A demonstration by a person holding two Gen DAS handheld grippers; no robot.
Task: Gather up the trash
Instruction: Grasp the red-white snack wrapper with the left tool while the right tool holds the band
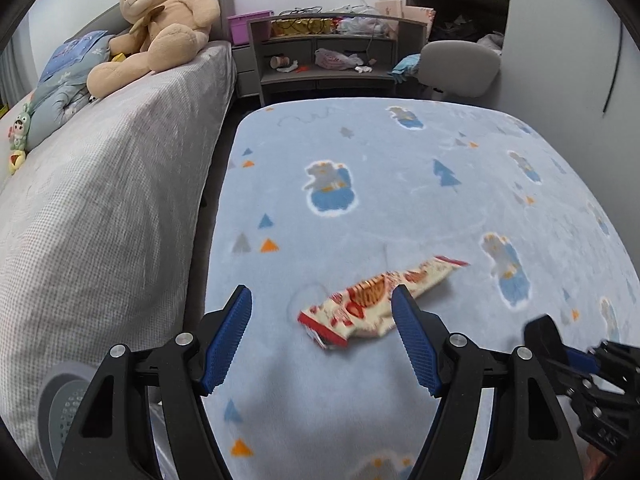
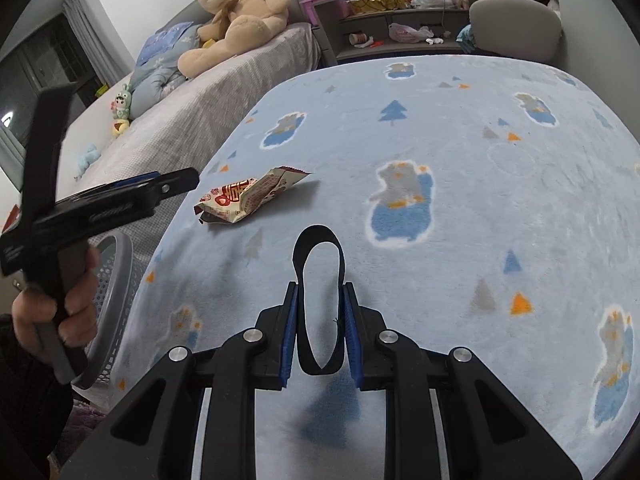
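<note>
Wrapper (image 1: pixel 376 304), one, black loop (image 2: pixel 319 304), one

One snack wrapper (image 1: pixel 380 300) on the blue blanket (image 1: pixel 400 200), just the one. One black loop strap (image 2: pixel 319 300), pinched in the right claw (image 2: pixel 320 300). Two claws in all; the left claw (image 1: pixel 322 316) makes the second. One big teddy bear (image 1: pixel 160 28) on the bed (image 1: pixel 100 200), and two small toys (image 1: pixel 18 136) further along it. One grey perforated basket (image 2: pixel 116 280). One grey chair (image 1: pixel 460 66). One shelf unit (image 1: pixel 328 52).
</note>
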